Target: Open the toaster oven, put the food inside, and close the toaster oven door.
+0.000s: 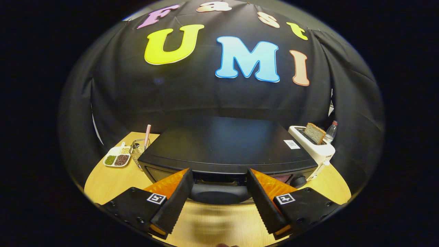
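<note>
The gripper (219,180) sits at the bottom centre of the frame with its two black ribbed fingers (173,202) spread wide apart and released, grasping nothing; each finger has an orange side panel and a small square marker on its black base. Between the fingertips, at lower centre, is the dark rounded door handle (219,192) of the black toaster oven (226,145); the tips flank the handle's ends, and whether they touch it cannot be told. The oven fills the middle of the frame, its flat top facing up with a small white label (292,144) near its right rear corner and a dark knob (299,180) at the right end of its front, just beyond the right finger; its door appears closed. At centre right, just beside the oven, stands a white pop-up toaster (317,150) with a slice of bread (315,133) poking out of its slot; behind it is a clear bottle (331,132) with a red cap. At centre left, beside the oven's left edge, a clear glass container (138,148) holds a red-and-white striped stick (147,136); next to it lies a white divided dish (116,157) of green, dark and pale grains. All rest on a light wooden table (113,181).
</note>
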`<action>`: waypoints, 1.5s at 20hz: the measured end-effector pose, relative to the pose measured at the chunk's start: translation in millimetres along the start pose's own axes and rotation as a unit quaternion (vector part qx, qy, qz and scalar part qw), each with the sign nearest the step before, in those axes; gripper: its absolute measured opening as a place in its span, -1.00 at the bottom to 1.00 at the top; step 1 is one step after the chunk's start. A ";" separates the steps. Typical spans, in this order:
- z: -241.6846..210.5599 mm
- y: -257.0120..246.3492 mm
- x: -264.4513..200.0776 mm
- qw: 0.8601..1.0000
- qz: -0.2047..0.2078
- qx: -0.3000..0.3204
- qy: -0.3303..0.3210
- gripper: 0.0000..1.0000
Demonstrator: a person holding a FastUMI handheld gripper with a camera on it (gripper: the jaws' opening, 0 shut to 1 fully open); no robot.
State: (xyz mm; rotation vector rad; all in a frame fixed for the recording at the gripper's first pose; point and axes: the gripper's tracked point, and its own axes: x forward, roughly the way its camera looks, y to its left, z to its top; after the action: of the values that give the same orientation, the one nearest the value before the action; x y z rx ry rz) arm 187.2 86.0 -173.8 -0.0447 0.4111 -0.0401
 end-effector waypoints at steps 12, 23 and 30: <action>-19.6 6.5 -24.1 0.999 0.016 0.007 0.050 1.00; -67.6 7.8 -61.0 0.996 0.017 0.003 0.085 1.00; -148.5 9.1 -74.0 0.983 0.036 0.004 0.180 0.96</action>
State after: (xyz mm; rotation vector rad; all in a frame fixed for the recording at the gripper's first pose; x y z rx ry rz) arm 60.3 93.4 -280.7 -0.0141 0.7750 0.0213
